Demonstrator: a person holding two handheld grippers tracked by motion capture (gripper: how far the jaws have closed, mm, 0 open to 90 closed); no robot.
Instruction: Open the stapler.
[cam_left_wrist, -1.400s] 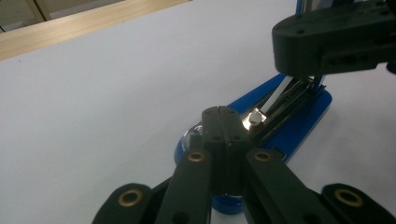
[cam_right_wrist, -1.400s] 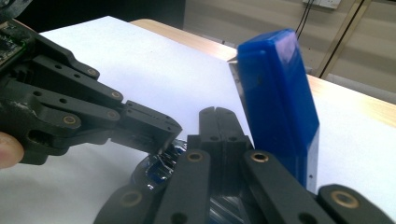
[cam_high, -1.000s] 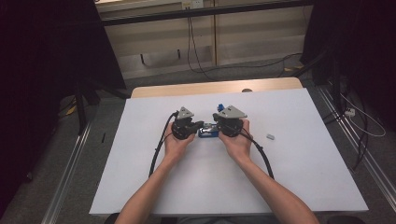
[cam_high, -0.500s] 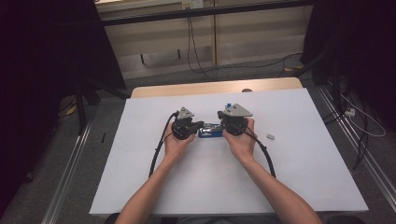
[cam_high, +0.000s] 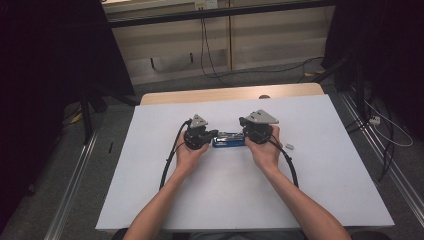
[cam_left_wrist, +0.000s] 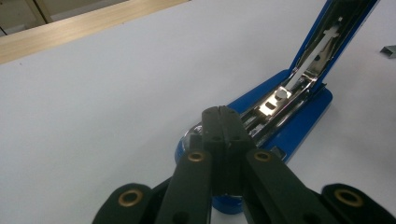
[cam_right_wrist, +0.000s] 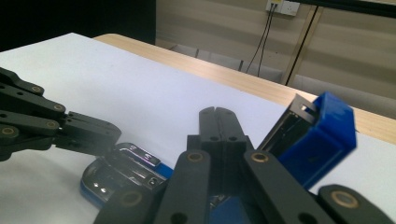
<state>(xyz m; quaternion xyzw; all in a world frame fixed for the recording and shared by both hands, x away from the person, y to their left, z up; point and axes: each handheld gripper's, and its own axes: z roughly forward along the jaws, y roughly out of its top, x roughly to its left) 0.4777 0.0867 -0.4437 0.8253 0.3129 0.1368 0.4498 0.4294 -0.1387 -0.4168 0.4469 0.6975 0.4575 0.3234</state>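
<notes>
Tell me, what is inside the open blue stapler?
Inside the open blue stapler lies a shiny metal staple channel. The shut left gripper covers its near end; staples cannot be made out.

Forearms reaching in from below, converging toward mid-counter. Left gripper held in the left hand, jaws pressed together, pointing inward. Right gripper gripped by the right hand, jaws likewise closed, facing the left one.

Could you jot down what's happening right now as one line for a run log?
stapler: blue, lid swung open, on white table | left claw: shut, tip at stapler's front | right claw: shut, beside raised lid | loose staple strip: right of stapler
</notes>
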